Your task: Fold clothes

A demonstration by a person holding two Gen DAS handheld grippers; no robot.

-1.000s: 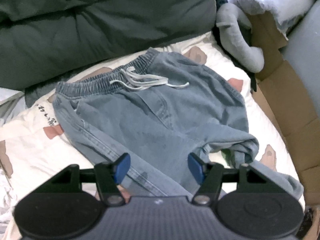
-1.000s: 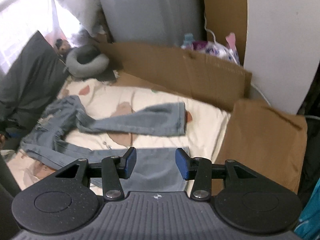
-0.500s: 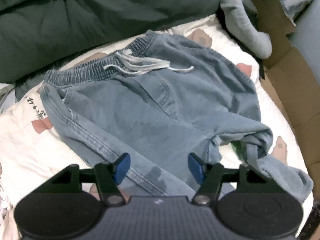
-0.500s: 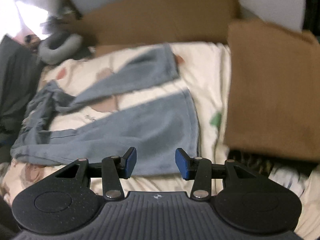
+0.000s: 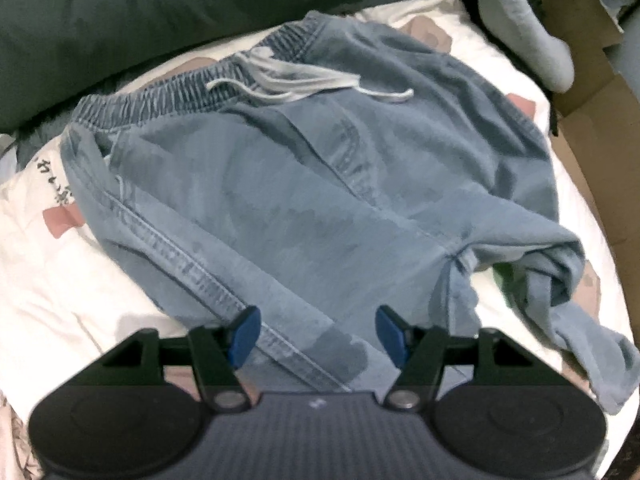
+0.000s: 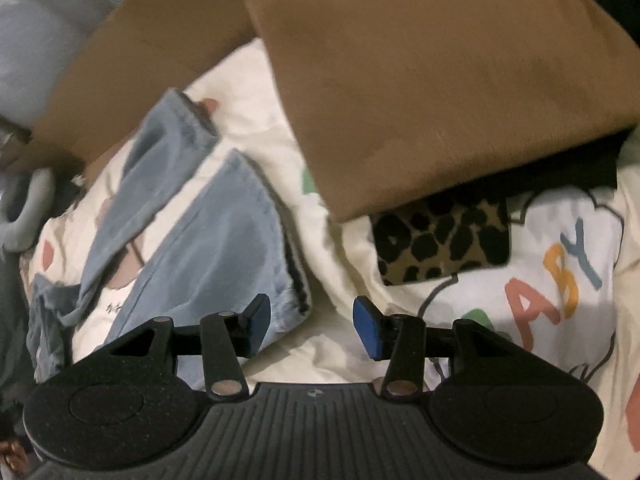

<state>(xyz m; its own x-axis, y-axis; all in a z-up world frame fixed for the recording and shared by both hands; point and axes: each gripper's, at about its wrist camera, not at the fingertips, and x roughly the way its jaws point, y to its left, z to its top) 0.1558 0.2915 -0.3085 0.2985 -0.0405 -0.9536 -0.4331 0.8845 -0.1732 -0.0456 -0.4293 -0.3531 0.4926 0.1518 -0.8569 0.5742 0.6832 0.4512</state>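
Light blue denim trousers (image 5: 304, 184) lie spread on a printed white bedsheet (image 5: 60, 288), with an elastic waistband and a white drawstring (image 5: 288, 84) at the far side. My left gripper (image 5: 316, 334) hovers open over the upper leg near the side seam, nothing between its blue pads. In the right wrist view the two trouser legs (image 6: 224, 248) stretch away to the left, with their hems nearest. My right gripper (image 6: 312, 322) hangs over the sheet just right of the nearer hem, jaws opening and empty.
A dark green duvet (image 5: 160, 12) is heaped behind the waistband. A grey neck pillow (image 5: 520, 24) and cardboard (image 5: 592, 92) line the right side. A brown cushion (image 6: 440, 80) and a leopard-print item (image 6: 440, 240) lie right of the hems. Cardboard (image 6: 132, 80) stands behind them.
Both grippers have come down closer to the trousers. The right one rolled and swung from looking across the bed to looking down at the leg hems.
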